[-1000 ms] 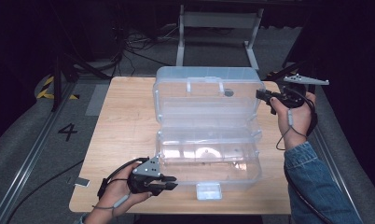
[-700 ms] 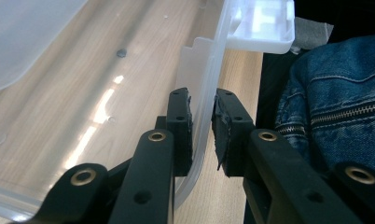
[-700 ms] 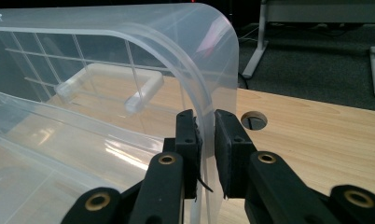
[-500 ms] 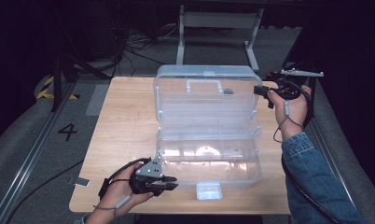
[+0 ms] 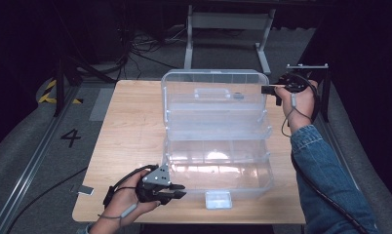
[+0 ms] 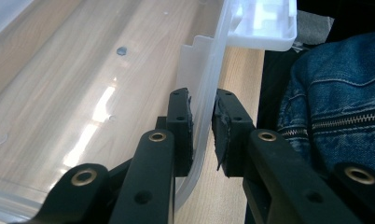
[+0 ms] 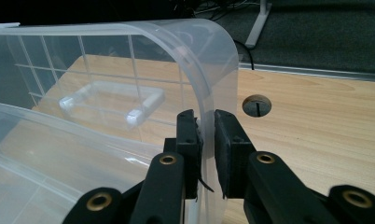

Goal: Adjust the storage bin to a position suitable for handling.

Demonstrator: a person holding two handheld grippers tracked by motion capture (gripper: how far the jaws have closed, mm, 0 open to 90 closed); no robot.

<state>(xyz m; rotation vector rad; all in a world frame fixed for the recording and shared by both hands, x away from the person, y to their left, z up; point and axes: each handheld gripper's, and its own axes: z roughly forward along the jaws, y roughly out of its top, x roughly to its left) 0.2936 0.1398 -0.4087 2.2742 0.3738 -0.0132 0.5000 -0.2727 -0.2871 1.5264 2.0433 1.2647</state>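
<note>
**A:** What does the figure show?

**B:** A clear plastic storage box [image 5: 218, 146] stands open on the wooden surface [image 5: 130, 131], its lid [image 5: 213, 102] raised toward the far edge. The right gripper [image 5: 267, 89] has its jaws closed on the lid's rim at the far right corner; the left gripper [image 5: 177, 191] has its jaws closed on the base wall at the near left corner.

**A:** How firm do the holds look?

**B:** In the right gripper view, the pads pinch the thin curved wall of the lid [image 7: 209, 74]. In the left gripper view, the pads clamp the base wall [image 6: 209, 107] beside a small latch tab [image 6: 265, 28].

**A:** What could go wrong?

**B:** Likely hazards: the smooth, thin plastic may slip from the right pads if the lid swings quickly, letting it drop; or the light base may lift or skid if the left hold gives way. Twisting the lid from one corner could strain the hinge.

**A:** Any writing?

**B:** No brand is legible on the box. A painted "4" [image 5: 70, 137] marks the floor left of the surface.
</note>
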